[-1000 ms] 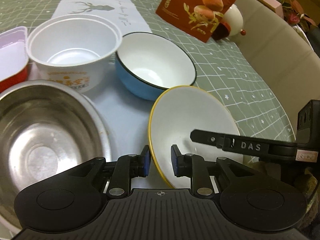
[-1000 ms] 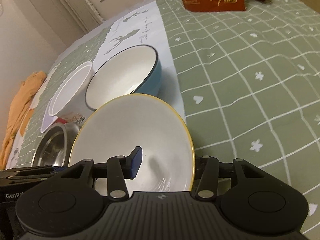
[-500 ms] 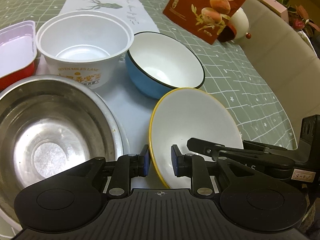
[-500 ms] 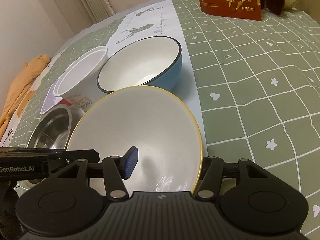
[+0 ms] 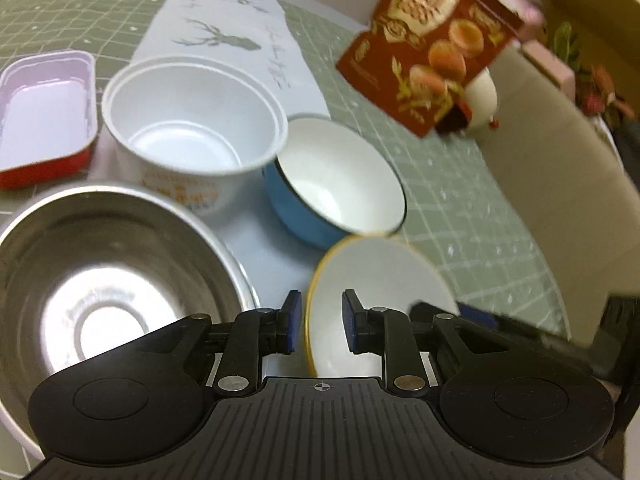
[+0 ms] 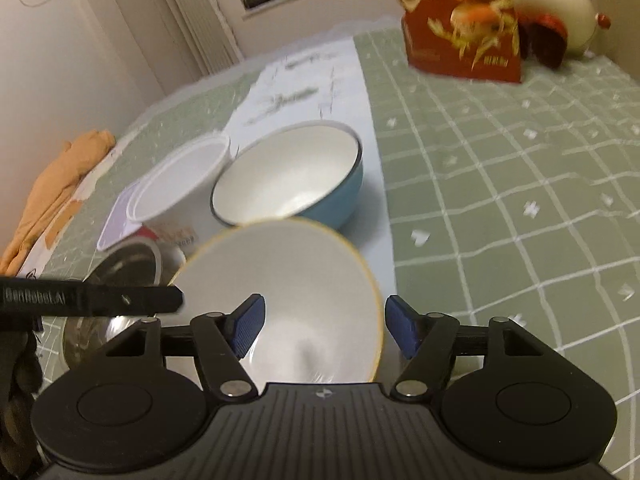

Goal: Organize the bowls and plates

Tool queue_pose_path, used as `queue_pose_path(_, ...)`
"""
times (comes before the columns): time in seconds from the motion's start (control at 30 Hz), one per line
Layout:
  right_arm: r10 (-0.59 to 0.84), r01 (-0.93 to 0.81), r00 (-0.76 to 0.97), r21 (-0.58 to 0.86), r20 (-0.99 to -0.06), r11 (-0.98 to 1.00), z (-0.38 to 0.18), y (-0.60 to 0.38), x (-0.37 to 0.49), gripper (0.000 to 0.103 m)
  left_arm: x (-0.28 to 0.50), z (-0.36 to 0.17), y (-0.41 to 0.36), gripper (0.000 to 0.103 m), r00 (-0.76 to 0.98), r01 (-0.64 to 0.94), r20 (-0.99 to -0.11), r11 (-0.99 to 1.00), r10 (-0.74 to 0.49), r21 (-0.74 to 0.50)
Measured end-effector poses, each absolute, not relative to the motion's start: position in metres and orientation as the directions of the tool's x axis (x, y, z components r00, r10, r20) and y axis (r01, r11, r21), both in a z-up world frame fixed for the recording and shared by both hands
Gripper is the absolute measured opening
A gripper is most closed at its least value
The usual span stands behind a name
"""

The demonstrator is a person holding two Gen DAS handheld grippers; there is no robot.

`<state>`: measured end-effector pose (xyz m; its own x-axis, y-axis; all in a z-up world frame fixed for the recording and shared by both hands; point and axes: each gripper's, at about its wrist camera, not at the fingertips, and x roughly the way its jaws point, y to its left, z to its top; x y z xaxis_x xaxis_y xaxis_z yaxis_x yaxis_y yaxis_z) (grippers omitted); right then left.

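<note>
Between the blue pads of the left hand-held gripper [image 5: 318, 326], in the left wrist view, stands the near rim of the yellow-rimmed bowl [image 5: 380, 280]; the jaws straddle it with a little daylight on each side, so whether they truly pinch it I cannot tell. Ahead and to the left of this hand-held gripper sits the steel bowl [image 5: 100, 276], beyond it the white tub [image 5: 192, 128], and straight ahead the blue bowl [image 5: 336, 184], all on the bench [image 5: 480, 208]. From the right wrist view, the right hand-held gripper [image 6: 324, 326] is opening, its pads off the yellow-rimmed bowl [image 6: 280, 292], which lies between them with its right rim just inside the right pad. A good handover, I judge, has the left side firm on the rim before the right backs straight out, keeping the bowl level and clear of the blue bowl [image 6: 288, 180] just ahead.
</note>
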<state>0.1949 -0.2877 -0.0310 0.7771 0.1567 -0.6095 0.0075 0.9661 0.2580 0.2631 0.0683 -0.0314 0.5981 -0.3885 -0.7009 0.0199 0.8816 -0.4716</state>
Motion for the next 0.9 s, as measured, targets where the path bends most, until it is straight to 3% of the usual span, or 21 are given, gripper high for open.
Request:
queue_pose_path(0.17, 0.097, 0.056, 0.836, 0.260, -0.540, 0.964, 0.009, -0.298, 0.198, 0.067, 0.307, -0.024, 0.095, 0.024, 0.597, -0.091, -0.717, 0.858, -0.360, -0.506)
queue_pose_path(0.23, 0.082, 0.074, 0.837, 0.262, -0.541, 0.962, 0.028, -0.302, 0.211, 0.074, 0.331, -0.019, 0.098, 0.024, 0.589, -0.124, -0.744, 0.874, -0.316, -0.469)
queue_pose_path(0.33, 0.069, 0.105, 0.825, 0.272, -0.560, 0.957, 0.043, -0.313, 0.250, 0.074, 0.355, -0.010, 0.097, 0.024, 0.606, -0.101, -0.730, 0.880, -0.315, -0.464)
queue_pose_path(0.47, 0.003, 0.212, 0.790, 0.278, -0.613, 0.937, 0.029, -0.327, 0.295, 0.074, 0.361, -0.014, 0.090, 0.024, 0.648, -0.062, -0.705, 0.903, -0.289, -0.426)
queue_pose_path(0.73, 0.169, 0.168, 0.697, 0.387, -0.697, 0.907, -0.012, -0.328, 0.343, 0.074, 0.383, -0.040, 0.082, 0.030, 0.599, -0.043, -0.732, 0.900, -0.324, -0.434)
queue_pose_path(0.8, 0.188, 0.166, 0.681, 0.399, -0.708, 0.902, -0.020, -0.327, 0.346, 0.070, 0.385, -0.043, 0.082, 0.030, 0.599, -0.043, -0.732, 0.900, -0.325, -0.435)
queue_pose_path(0.9, 0.219, 0.178, 0.656, 0.431, -0.722, 0.885, -0.030, -0.332, 0.350, 0.051, 0.388, -0.047, 0.076, 0.030, 0.591, -0.029, -0.746, 0.916, -0.306, -0.399)
